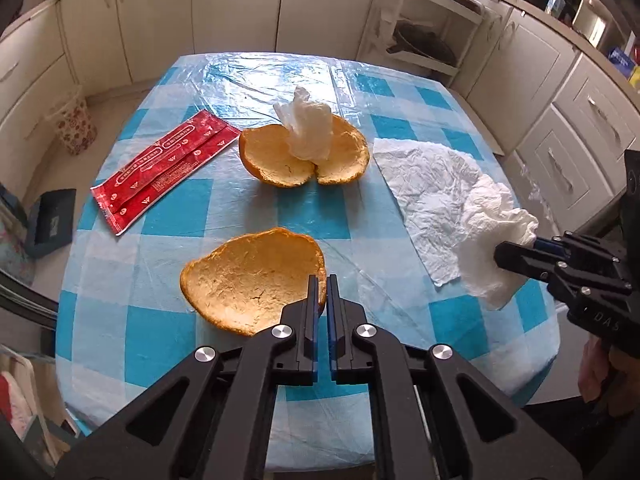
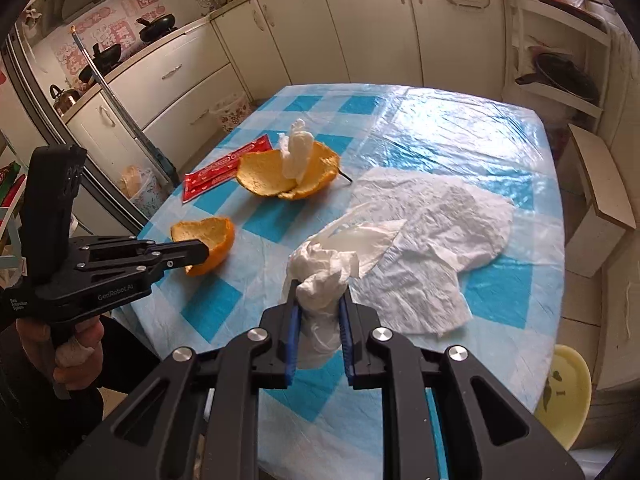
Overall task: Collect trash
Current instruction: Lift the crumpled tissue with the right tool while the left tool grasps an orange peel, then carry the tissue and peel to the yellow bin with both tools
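Both hand-held grippers pinch trash over the checked table.

Right gripper is clamped on one crumpled tissue; left gripper is nipped onto the rim of one orange peel. Ahead of the left lie a second, split peel holding another tissue wad, and two red sachets; one flat napkin lies just beyond the right.

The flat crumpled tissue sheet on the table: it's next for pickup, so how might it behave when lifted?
The tissue sheet looks thin and creased, so probably floppy and light. It lies flat on the glossy table cover, so it may slide.
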`<state>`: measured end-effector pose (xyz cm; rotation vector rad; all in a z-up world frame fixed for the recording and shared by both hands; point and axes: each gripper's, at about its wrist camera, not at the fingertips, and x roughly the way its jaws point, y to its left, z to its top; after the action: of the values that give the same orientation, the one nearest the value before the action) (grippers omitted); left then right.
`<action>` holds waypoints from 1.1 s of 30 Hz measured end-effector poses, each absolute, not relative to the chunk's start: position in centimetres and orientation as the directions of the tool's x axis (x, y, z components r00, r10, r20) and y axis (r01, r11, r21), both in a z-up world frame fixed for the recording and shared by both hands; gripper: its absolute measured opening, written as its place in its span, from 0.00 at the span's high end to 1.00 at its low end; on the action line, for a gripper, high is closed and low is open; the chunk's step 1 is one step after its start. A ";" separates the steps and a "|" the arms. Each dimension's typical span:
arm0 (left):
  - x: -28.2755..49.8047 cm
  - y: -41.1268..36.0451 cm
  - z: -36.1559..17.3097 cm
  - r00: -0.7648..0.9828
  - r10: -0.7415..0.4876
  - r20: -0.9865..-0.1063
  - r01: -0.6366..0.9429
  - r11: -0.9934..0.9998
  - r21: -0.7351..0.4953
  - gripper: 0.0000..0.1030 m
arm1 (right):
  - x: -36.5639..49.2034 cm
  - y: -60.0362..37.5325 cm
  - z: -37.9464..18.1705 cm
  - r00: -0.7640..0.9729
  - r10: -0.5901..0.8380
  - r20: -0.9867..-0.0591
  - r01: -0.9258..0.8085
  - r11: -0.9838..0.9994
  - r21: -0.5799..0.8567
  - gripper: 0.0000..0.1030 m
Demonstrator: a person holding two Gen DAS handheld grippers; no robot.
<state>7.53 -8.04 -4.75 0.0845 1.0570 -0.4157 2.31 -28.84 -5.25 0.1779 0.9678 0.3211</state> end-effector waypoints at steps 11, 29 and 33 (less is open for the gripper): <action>4.9 -10.5 -5.7 0.639 -0.002 -0.769 0.339 0.898 0.279 0.65 | -0.8 -30.2 -6.5 0.505 0.335 -0.795 -0.129 0.940 0.315 0.82; 1.1 -17.0 -2.0 0.336 -0.516 -0.788 0.592 0.766 -0.249 0.96 | -4.3 -41.0 -3.8 0.632 0.179 -0.754 0.119 0.939 0.323 0.82; -0.3 -20.5 -2.0 0.213 -0.619 -0.756 0.619 0.684 -0.386 0.96 | -5.8 -44.2 -4.0 0.620 0.091 -0.779 0.202 0.941 0.271 0.82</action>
<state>-0.29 -20.45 -2.00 -0.0003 1.0490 -0.8595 -5.78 -44.17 -3.96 0.3506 0.9045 -0.0650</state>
